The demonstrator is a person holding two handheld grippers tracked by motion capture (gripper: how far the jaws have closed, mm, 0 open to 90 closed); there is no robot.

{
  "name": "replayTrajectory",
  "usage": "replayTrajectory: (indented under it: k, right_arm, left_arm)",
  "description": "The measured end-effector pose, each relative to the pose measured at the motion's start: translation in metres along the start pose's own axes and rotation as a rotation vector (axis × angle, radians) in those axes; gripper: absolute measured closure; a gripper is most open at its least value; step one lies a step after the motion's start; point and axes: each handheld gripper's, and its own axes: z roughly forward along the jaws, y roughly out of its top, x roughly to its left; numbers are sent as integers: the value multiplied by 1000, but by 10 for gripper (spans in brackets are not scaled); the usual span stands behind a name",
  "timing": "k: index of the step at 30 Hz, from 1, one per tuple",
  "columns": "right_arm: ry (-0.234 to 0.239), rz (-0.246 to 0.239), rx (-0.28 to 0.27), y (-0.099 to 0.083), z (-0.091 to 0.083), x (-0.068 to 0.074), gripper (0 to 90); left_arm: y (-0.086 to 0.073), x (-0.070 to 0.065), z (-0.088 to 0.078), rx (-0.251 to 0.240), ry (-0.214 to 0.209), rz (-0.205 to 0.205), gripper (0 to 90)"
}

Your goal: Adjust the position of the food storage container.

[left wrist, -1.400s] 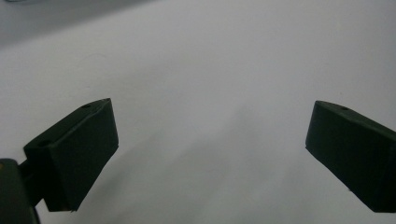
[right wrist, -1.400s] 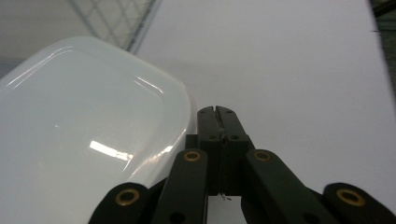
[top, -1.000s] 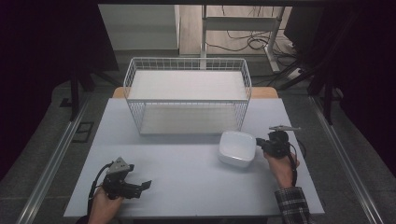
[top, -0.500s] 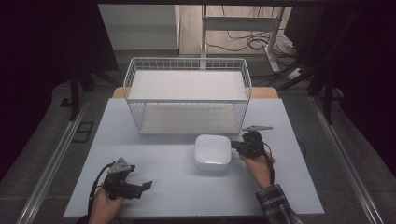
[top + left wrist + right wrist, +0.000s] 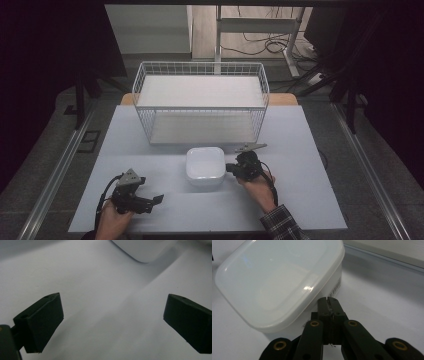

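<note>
A white square container with a lid (image 5: 205, 165) sits on the table just in front of the wire basket. My right gripper (image 5: 229, 168) is shut, and its tips press against the container's right side. In the right gripper view the closed jaws (image 5: 328, 299) meet the container (image 5: 279, 282) just under the lid's rim, beside a printed label. My left gripper (image 5: 159, 199) rests low at the front left, open and pointing right. Its jaws (image 5: 113, 306) stand wide apart over bare table, with a corner of the container (image 5: 142, 250) far ahead.
A white wire basket (image 5: 200, 125) stands across the back half of the pale table (image 5: 310, 190). Dark floor, metal rails and cables surround the table. A grey three-cornered plate sticks out above the right gripper.
The right gripper has slid the container leftwards from the right side of the table to the middle. The left gripper has stayed put.
</note>
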Motion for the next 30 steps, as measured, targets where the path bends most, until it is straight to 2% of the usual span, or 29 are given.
replayTrajectory:
  k: [2,5,7,8,10,11,12,13,14,15,16,17,18,19,21,24,30]
  right_arm:
    - [-7,-17,1,0,0,2,888]
    - [-48,-47,-22,1,-8,4,874]
    - [-54,-49,-30,0,-11,4,867]
    - [-60,-66,-50,-3,-21,3,821]
    - [-63,-71,-59,-5,-24,3,801]
    - [-66,-86,-72,-8,-30,4,767]
    - [-75,-116,-93,-13,-38,4,692]
    - [-71,-121,-100,-15,-41,4,652]
    - [-71,-121,-100,-15,-41,4,652]
    - [-55,-125,-121,-19,-48,4,536]
    - [-50,-127,-125,-20,-49,4,488]
    - [-50,-127,-125,-20,-49,4,488]
    - [-46,-129,-124,-22,-51,4,418]
    - [-43,-140,-132,-27,-52,4,282]
    - [-47,-153,-135,-33,-52,4,177]
    - [-77,-156,-133,-40,-52,5,75]
    - [-76,-146,-103,-48,-49,3,31]
  left_arm:
    - [0,0,0,2,-1,-1,25]
    - [0,0,0,7,-3,-3,28]
    - [0,0,0,8,-7,-7,29]
    - [0,0,1,10,-9,-12,36]
    - [0,0,1,14,-9,-15,40]
    - [0,-1,1,17,-10,-14,40]
    - [1,-1,1,17,-13,-13,41]
    - [1,-2,1,17,-13,-12,42]
    - [1,-2,1,17,-13,-12,44]
    - [1,-2,1,17,-14,-10,45]
    - [1,-2,1,17,-14,-10,45]
    - [1,-2,1,17,-14,-10,45]
    - [1,-2,1,18,-14,-8,45]
    - [0,-2,1,19,-12,-6,46]
    - [0,-2,1,20,-9,0,46]
    - [0,-2,2,22,-1,9,45]
    - [0,-2,2,23,5,11,43]
